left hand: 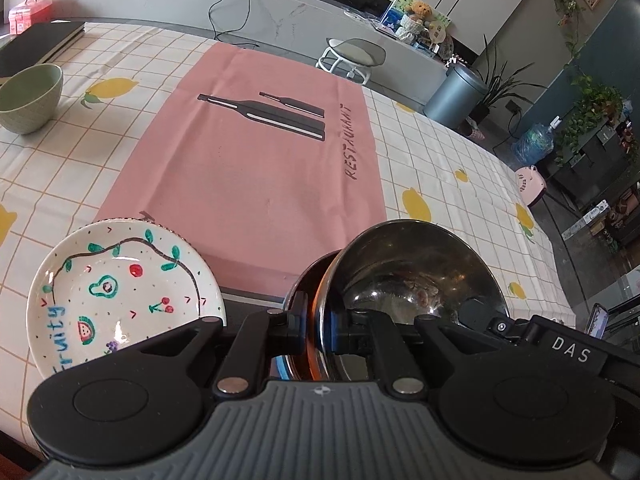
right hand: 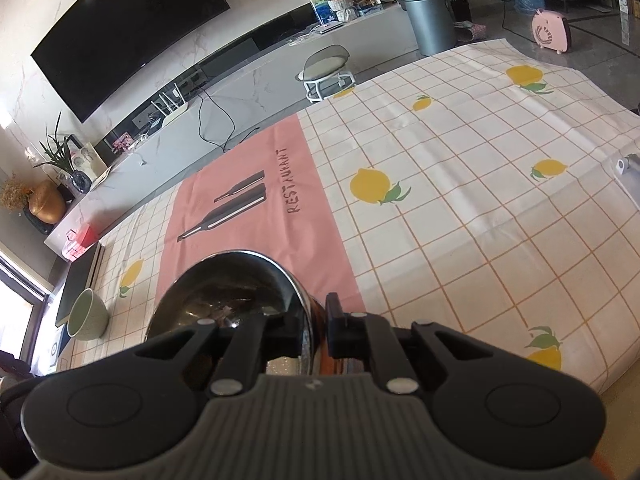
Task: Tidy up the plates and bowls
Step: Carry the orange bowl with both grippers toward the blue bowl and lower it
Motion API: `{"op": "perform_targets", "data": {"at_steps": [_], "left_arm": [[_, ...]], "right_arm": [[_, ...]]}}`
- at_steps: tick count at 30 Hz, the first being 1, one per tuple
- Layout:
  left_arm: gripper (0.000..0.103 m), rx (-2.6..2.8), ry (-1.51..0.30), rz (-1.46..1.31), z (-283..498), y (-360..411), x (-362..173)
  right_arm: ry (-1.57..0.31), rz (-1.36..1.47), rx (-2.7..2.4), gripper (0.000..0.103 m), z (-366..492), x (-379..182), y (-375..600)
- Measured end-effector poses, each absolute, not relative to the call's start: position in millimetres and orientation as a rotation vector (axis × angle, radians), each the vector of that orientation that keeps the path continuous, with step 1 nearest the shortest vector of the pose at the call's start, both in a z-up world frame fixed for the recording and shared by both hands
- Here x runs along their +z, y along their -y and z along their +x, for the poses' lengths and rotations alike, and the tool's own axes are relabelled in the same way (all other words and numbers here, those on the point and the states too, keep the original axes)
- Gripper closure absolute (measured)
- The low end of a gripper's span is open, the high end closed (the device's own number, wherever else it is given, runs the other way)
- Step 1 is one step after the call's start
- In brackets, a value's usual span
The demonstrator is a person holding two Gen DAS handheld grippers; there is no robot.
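Stainless steel round bowl (left hand: 420, 276), mirror-polished: pinched at opposite rims by left claw (left hand: 320, 334) and right claw (right hand: 314, 334), above pink placemat (left hand: 256, 160). Advise level, even two-sided grip. Counter (right hand: 460, 208): lemon-check cloth; painted "Fruity" ceramic plate (left hand: 120, 292), green ceramic bowl (left hand: 30, 98). Living room, wall television (right hand: 128, 36).

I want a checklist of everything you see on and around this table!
Surface: lemon-print tablecloth with pink placemat on top.
Job's things: steel bowl gripped at both rims; fruit-painted plate and green bowl resting on the cloth.
Clutter: dark flat box, pink case.
Grippers: left gripper and right gripper both shut on the steel bowl.
Cables: black cord down the counter.
Surroundings: TV, stool, bin, plants.
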State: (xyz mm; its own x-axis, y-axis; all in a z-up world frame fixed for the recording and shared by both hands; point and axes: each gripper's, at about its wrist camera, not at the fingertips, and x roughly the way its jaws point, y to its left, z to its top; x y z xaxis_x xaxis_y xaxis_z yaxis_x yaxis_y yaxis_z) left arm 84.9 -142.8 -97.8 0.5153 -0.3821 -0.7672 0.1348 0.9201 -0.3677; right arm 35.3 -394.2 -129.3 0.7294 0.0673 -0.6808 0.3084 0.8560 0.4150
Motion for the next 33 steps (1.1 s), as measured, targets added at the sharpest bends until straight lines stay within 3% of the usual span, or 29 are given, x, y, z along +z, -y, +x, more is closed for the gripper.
{"op": "perform_targets", "data": {"at_steps": [24, 33], "left_arm": [[0.093, -0.314, -0.942, -0.137, 79, 154, -94], [0.087, -0.326, -0.930, -0.132, 77, 152, -87]], "right_arm": [[-0.688, 0.538, -0.097, 0.091, 34, -146, 392], [-0.714, 0.591, -0.084, 0.092, 35, -152, 399]]}}
